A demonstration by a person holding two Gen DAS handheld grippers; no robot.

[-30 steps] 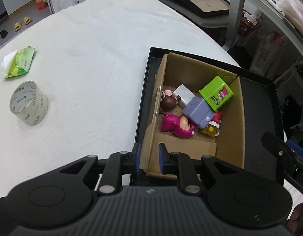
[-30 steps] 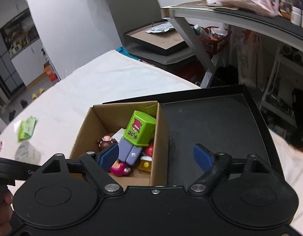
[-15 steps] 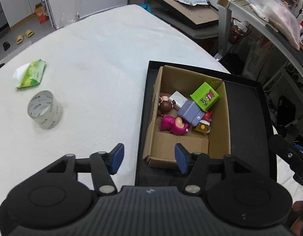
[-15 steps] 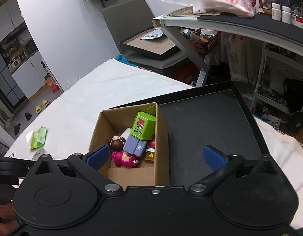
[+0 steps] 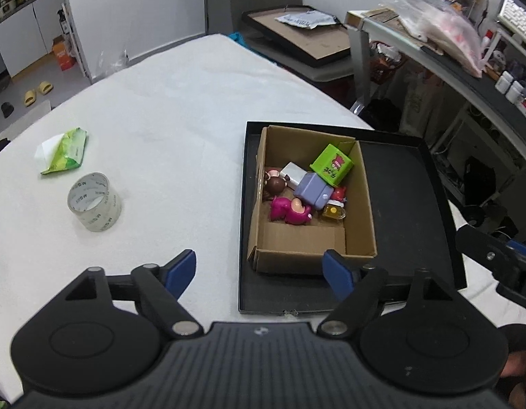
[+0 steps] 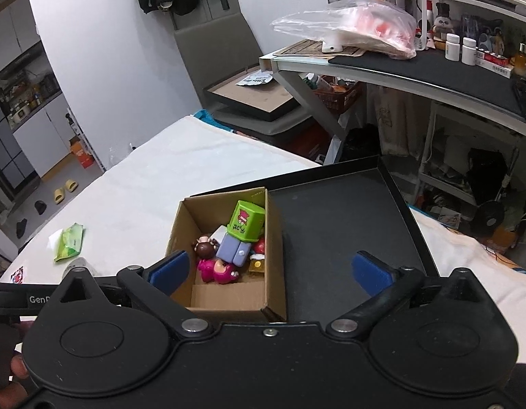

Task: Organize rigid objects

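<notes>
Now your left gripper (image 5: 259,271) is opening, empty, and your right gripper (image 6: 268,269) gapes wide, empty too: the cardboard box (image 5: 365,204) of toys (image 5: 312,184) sits in the black tray (image 5: 416,204) by the counter's (image 5: 160,136) right edge.

Left claw (image 5: 259,271) jaws opening, nothing between, right claw (image 6: 269,269) spread wide, empty
</notes>
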